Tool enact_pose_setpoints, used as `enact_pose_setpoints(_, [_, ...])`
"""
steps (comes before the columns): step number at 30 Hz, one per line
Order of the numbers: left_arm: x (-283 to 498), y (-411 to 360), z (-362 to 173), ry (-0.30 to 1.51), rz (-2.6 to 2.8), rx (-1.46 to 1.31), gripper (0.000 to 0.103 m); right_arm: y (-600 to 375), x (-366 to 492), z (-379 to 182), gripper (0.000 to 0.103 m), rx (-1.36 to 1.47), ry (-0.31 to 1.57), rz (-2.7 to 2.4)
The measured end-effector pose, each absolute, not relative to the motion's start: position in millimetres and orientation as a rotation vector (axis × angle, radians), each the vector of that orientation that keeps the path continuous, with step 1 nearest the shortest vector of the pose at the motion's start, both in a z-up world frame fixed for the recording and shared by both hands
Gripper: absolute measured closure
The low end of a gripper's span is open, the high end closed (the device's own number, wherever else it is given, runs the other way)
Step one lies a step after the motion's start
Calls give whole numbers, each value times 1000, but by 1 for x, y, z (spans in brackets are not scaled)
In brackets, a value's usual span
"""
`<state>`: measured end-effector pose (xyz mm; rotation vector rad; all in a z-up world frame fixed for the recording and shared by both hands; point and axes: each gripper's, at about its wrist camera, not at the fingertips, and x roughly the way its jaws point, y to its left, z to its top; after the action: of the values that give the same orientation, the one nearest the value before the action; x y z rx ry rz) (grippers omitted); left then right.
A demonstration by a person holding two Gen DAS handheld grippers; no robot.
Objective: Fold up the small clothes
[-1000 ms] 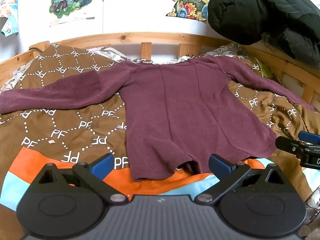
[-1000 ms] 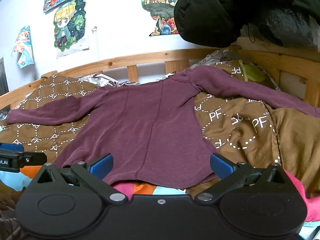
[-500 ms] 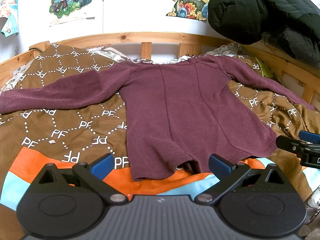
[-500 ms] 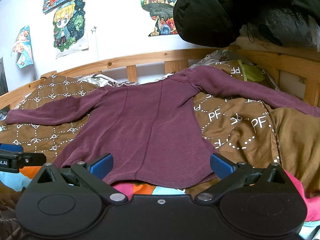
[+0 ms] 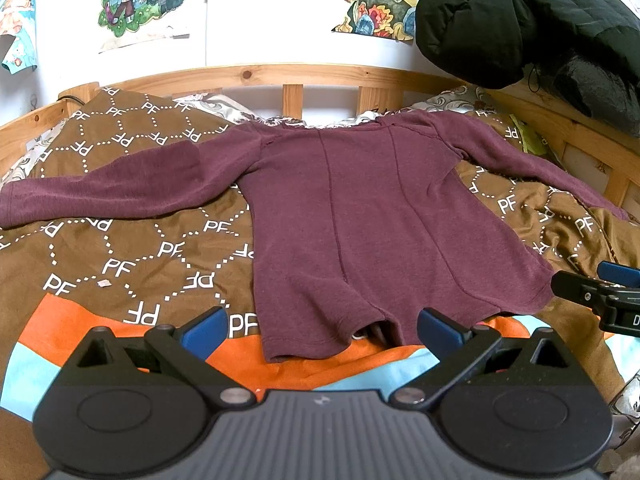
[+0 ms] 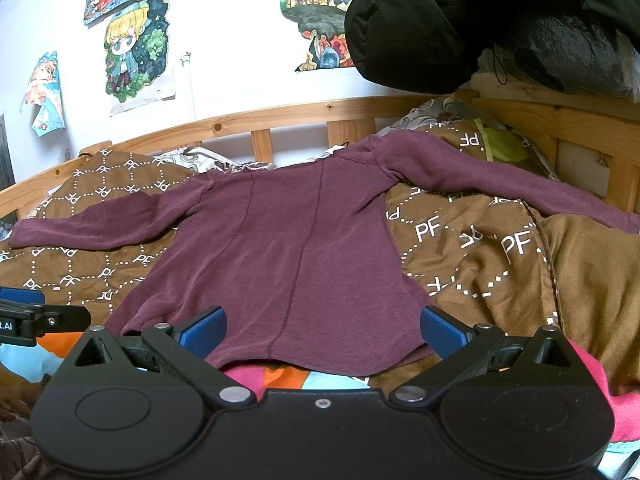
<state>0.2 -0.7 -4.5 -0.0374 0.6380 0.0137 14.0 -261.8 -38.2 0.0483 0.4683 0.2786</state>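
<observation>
A maroon long-sleeved top point(image 5: 360, 216) point(image 6: 288, 248) lies spread flat on the bed, both sleeves stretched out sideways and its hem toward me. My left gripper point(image 5: 322, 330) hovers open just before the hem's left part, nothing between its blue pads. My right gripper point(image 6: 322, 330) is open too, over the hem's right part. In the left wrist view the right gripper's tip point(image 5: 600, 292) shows at the right edge, by the hem's right corner. A tip of the left gripper point(image 6: 36, 316) shows at the left edge of the right wrist view.
A brown blanket point(image 5: 120, 248) with white "PF" print covers the bed, with orange and light blue bands near me. A wooden bed rail point(image 5: 280, 76) runs behind the top. A black puffy jacket point(image 5: 520, 20) hangs at the upper right. Posters are on the wall.
</observation>
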Motion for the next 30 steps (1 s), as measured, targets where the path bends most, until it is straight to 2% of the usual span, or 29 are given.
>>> enact_pose_setpoints(30, [1, -1, -4, 641, 14, -38, 1, -263, 15, -40, 0, 47, 472, 277])
